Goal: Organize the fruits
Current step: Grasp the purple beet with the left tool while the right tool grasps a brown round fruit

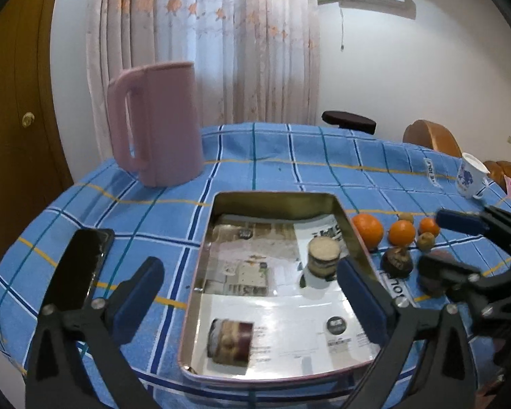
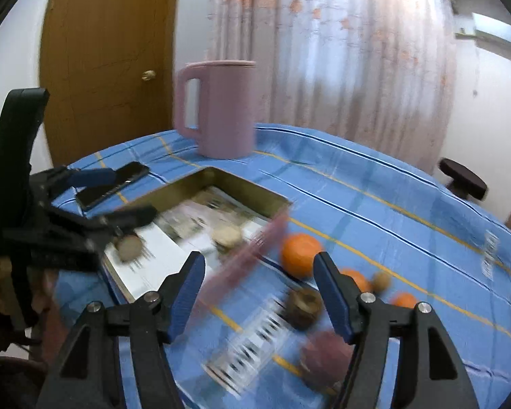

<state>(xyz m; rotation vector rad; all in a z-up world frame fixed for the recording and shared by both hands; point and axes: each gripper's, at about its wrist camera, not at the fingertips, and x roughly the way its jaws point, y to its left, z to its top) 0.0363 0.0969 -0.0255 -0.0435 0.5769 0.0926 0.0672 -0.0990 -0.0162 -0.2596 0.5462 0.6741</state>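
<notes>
Two pieces already lie in the metal tray (image 1: 354,238) on the blue checked table (image 1: 255,143): a brown, cut-looking fruit on its side near the front (image 1: 231,341) and another standing upright toward the far right corner (image 1: 323,255); what kind they are I cannot tell. The rest waits on the cloth just right of the tray: three oranges (image 1: 368,230), two small tan round fruits (image 1: 426,241), a dark brown one (image 1: 397,260) and a reddish-purple one (image 2: 323,352) nearest the front. So roughly a quarter done by my count, seven or so left to move. Left gripper (image 1: 252,293) hovers over the tray, jaws spread wide, nothing between the pads. Right gripper (image 2: 259,293) sits above the loose pile, jaws apart and empty, the dark brown fruit showing between its fingers but untouched. That view is blurred. A pink jug (image 1: 156,122), a phone (image 1: 81,262) and a cup (image 1: 470,175) stand apart and look unrelated.
</notes>
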